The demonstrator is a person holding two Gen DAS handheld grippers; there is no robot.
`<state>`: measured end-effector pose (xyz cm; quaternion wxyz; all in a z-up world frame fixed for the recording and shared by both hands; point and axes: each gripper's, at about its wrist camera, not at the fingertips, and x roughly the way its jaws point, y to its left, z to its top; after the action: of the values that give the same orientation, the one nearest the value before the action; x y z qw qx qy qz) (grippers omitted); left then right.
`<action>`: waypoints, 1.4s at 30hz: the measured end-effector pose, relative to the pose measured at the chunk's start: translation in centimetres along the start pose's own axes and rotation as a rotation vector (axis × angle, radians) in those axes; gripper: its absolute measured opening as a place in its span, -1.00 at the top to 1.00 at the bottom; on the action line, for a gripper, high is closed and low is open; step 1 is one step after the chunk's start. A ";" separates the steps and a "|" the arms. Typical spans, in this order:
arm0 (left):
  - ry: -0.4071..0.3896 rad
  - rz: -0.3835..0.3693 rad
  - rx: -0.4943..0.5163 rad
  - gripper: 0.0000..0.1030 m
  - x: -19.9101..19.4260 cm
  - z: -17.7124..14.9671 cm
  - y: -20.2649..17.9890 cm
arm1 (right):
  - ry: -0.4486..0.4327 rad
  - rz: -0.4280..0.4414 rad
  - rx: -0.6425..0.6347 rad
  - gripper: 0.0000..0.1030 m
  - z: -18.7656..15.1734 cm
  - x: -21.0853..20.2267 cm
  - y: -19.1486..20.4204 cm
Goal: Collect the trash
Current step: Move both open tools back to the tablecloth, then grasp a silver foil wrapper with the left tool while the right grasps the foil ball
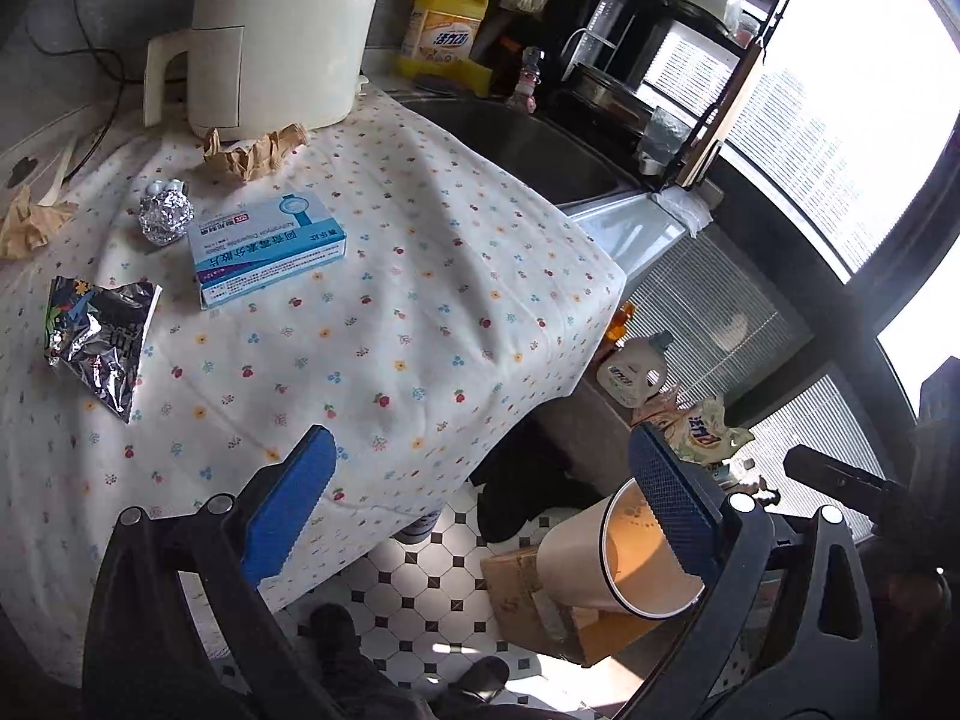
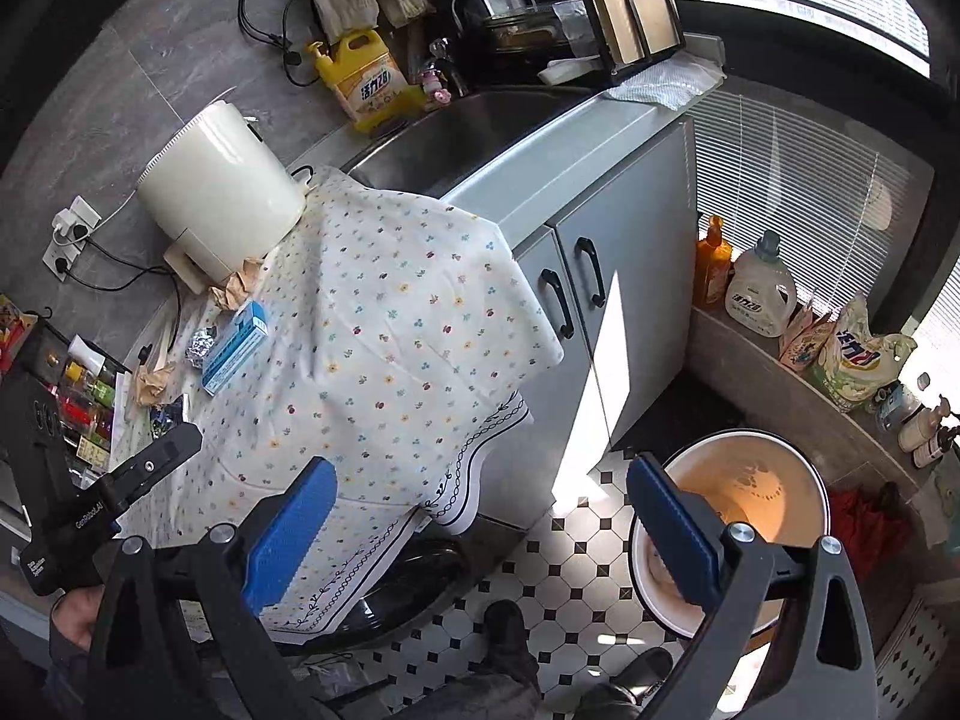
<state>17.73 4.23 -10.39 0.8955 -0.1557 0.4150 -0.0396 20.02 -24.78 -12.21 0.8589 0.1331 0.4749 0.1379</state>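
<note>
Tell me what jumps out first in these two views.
The flowered tablecloth draped over the counter dominates, with litter at its far side: a blue medicine box, a foil ball, a crumpled foil wrapper and brown paper by the cream appliance. On the tiled floor stands an open bin, glowing orange inside. Both grippers' jaws stand open and empty.
</note>
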 end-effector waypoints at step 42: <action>-0.025 0.050 -0.216 0.60 -1.1 4.5 26.4 | 0.098 0.077 -0.340 -0.69 3.3 14.2 28.4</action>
<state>18.84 30.60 -15.13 0.8793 -0.2415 0.4093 0.0300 26.92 6.32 -11.35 0.8390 -0.0030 0.4805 0.2553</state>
